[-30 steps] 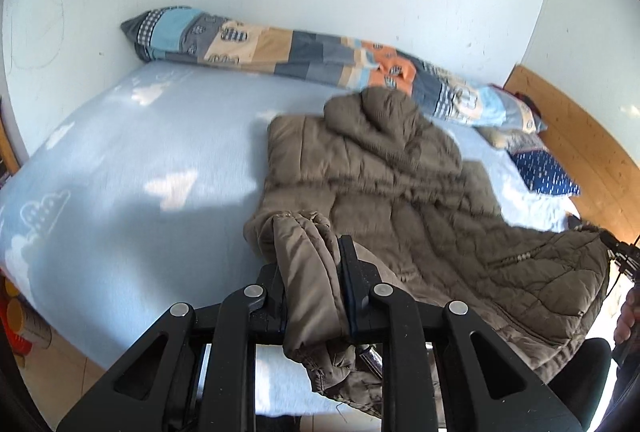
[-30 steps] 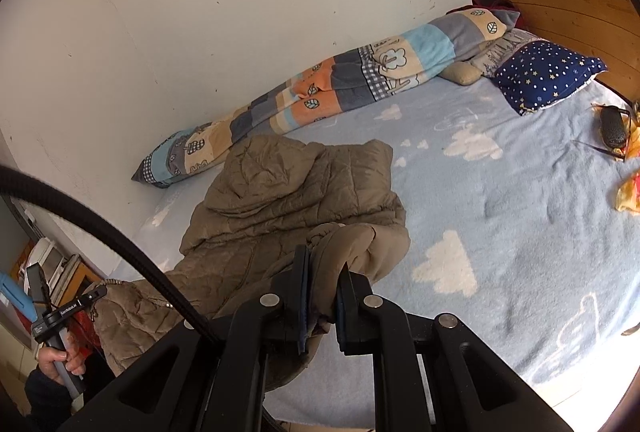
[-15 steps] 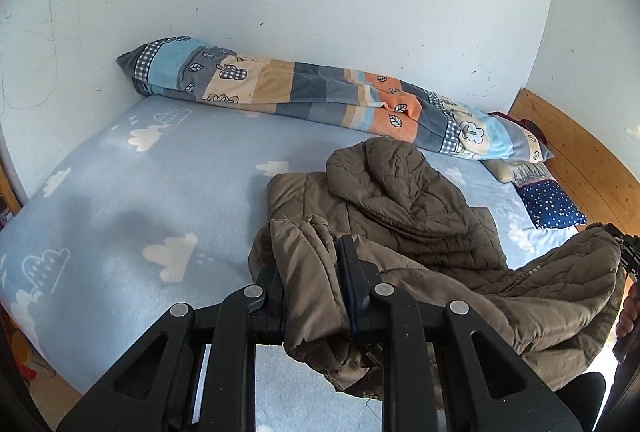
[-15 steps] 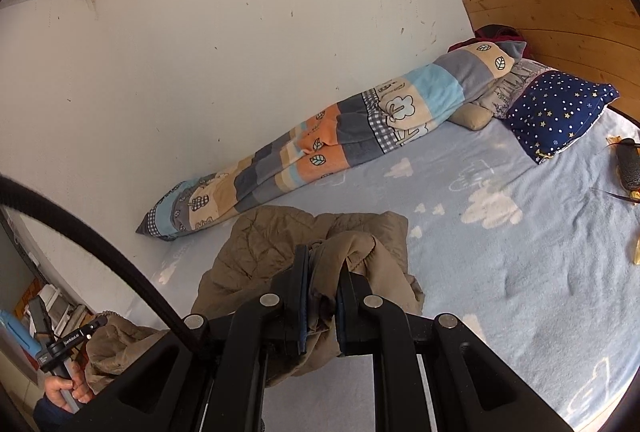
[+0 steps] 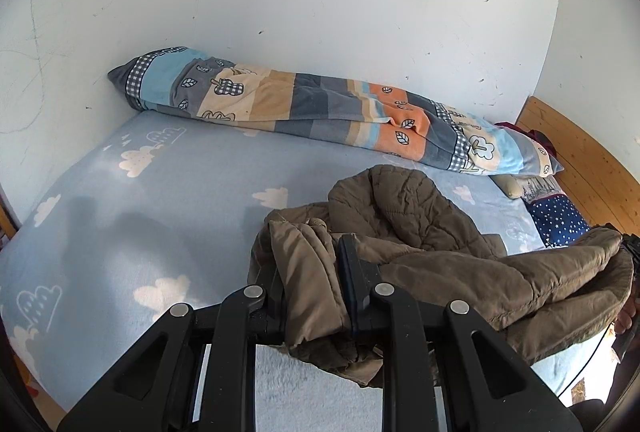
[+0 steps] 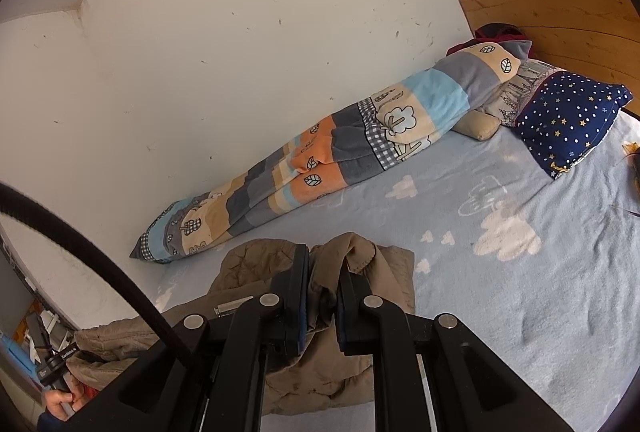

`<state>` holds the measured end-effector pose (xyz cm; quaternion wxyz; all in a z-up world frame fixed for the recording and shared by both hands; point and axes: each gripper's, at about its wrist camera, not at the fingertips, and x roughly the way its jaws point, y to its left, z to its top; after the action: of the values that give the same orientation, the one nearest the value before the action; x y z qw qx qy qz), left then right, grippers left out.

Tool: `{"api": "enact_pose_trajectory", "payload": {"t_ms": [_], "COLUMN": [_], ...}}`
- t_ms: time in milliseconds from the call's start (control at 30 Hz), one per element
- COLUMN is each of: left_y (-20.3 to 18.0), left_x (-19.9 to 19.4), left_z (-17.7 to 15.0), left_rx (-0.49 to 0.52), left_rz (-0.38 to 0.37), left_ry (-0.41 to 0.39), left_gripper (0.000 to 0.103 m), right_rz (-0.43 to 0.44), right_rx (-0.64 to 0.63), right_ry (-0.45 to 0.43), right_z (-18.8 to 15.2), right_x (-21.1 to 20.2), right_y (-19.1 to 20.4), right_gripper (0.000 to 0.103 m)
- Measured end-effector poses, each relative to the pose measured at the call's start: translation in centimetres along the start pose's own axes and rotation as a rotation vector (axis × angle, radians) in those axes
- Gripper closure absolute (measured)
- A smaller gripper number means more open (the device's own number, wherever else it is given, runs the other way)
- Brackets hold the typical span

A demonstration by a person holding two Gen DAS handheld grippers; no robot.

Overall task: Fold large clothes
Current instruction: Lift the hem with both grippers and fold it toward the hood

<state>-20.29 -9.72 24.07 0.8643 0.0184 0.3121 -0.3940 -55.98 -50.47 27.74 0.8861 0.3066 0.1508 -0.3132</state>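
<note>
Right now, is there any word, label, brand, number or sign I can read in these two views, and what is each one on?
Small white print on the black handle of the left gripper, seen at the lower left edge of the right wrist view: too small and blurred to read.
Brown jacket: no label or print visible.
Patchwork blanket, blue bedsheet, starry pillow: only pictures of leaves, trees, clouds and stars, no words.
Nothing else carries text.

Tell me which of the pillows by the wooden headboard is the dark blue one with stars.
It is the navy pillow dotted with white and gold stars, lying nearest the open side of the bed. The grey printed pillow and the small beige cushion beside it are pale.
</note>
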Motion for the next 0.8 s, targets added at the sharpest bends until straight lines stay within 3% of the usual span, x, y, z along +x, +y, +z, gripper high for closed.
{"api": "enact_pose_trajectory", "payload": {"t_ms": [400,800], "left_y": [-0.4,-0.2], "left_x": [7.1,20.7], "left_z": [4.9,9.7], "left_rx": [0.012,0.010], "left_rz": [0.038,0.108], "left_ry": [0.016,0.116], "left_gripper": [0.083,0.082], "right_rz": [-0.062,-0.160], "right_rx": [-0.055,-0.108], "right_ry": [0.040,0.103], "right_z": [3.7,6.1], "right_x": [6.9,18.3], "right_y": [-0.3,-1.7], "right_gripper": [0.092,0.092]}}
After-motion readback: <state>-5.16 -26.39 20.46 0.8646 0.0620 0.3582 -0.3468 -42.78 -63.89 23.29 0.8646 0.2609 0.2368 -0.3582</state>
